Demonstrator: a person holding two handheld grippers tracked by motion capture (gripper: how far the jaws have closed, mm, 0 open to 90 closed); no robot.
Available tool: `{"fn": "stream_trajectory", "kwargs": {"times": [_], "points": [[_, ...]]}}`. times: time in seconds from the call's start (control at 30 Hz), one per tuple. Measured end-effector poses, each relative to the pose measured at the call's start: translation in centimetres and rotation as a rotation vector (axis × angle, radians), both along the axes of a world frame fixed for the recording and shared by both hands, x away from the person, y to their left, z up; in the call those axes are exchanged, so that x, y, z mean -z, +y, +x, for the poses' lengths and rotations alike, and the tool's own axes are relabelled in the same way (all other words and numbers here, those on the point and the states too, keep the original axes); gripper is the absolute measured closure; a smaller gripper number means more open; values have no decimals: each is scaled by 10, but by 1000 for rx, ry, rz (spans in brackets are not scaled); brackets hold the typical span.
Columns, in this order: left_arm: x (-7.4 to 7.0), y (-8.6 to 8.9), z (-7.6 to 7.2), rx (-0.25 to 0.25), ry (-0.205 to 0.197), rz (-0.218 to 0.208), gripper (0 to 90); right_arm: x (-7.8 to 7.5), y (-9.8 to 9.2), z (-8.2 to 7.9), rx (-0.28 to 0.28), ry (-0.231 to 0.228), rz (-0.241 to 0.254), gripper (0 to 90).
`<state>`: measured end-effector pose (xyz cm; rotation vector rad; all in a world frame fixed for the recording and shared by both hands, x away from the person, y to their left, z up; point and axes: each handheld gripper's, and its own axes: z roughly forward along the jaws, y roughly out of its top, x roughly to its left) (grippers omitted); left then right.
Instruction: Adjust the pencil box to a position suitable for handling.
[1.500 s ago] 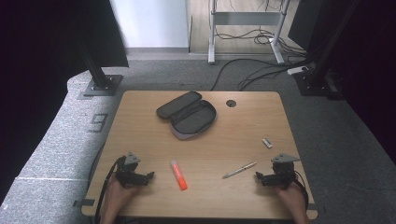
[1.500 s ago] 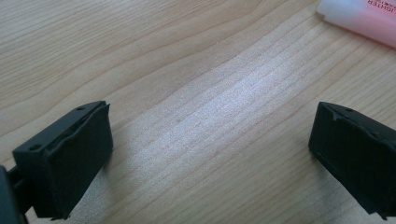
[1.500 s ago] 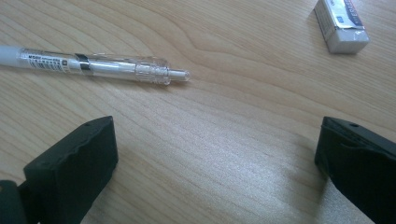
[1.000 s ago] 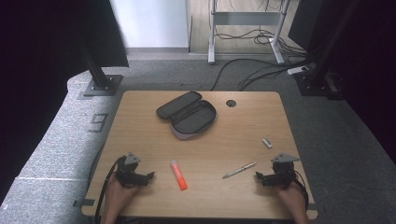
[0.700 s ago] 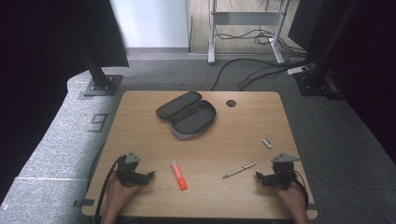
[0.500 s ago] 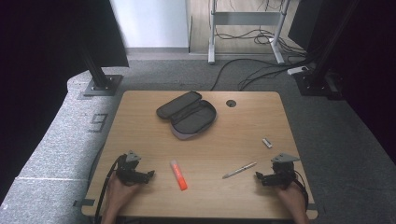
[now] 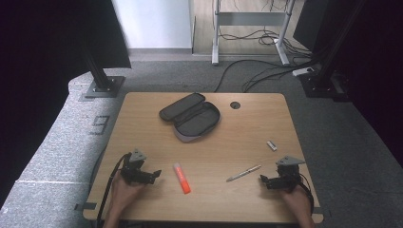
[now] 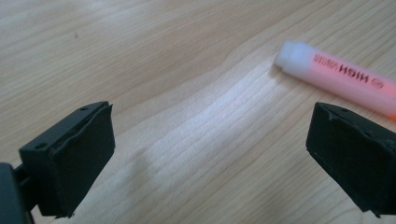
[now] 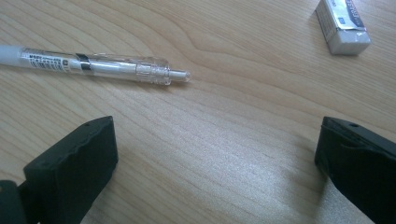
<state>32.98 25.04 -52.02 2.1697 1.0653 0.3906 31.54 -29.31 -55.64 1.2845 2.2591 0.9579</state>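
An orange highlighter lies on the wooden table, just right of my left gripper, which rests open near the front left edge. In the left gripper view the highlighter lies beyond the right jaw, with nothing between the jaws. A clear pen lies left of my right gripper, which is open at the front right. The right gripper view has the pen ahead at upper left and a small eraser at upper right. An open dark pencil case sits mid-table.
The eraser lies right of centre on the table. A round cable hole is near the far edge. Black stands, cables and a grey floor surround the table.
The left gripper has shifted slightly toward the highlighter. The right gripper and the objects have stayed in place.
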Motion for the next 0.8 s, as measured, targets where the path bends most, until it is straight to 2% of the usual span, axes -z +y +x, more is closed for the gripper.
{"fn": "stream_trajectory", "kwargs": {"times": [0.2, 0.23, 0.37, 0.5, 0.8], "points": [[-7, -8, 4, 24, 7, -4, 16, 0, 0, 0, 0, 0, 0, 0], [-8, -11, 6, 33, 9, -26, 21, 0, 0, 0, 0, 0, 0, 0], [-11, -16, 10, 42, 6, -7, 22, 0, 0, 0, 0, 0, 0, 0], [-14, -21, 15, 59, 8, -21, 27, 0, 0, 0, 0, 0, 0, 0], [-21, -34, 26, 90, -1, 6, 41, 0, 0, 0, 0, 0, 0, 0]]}}
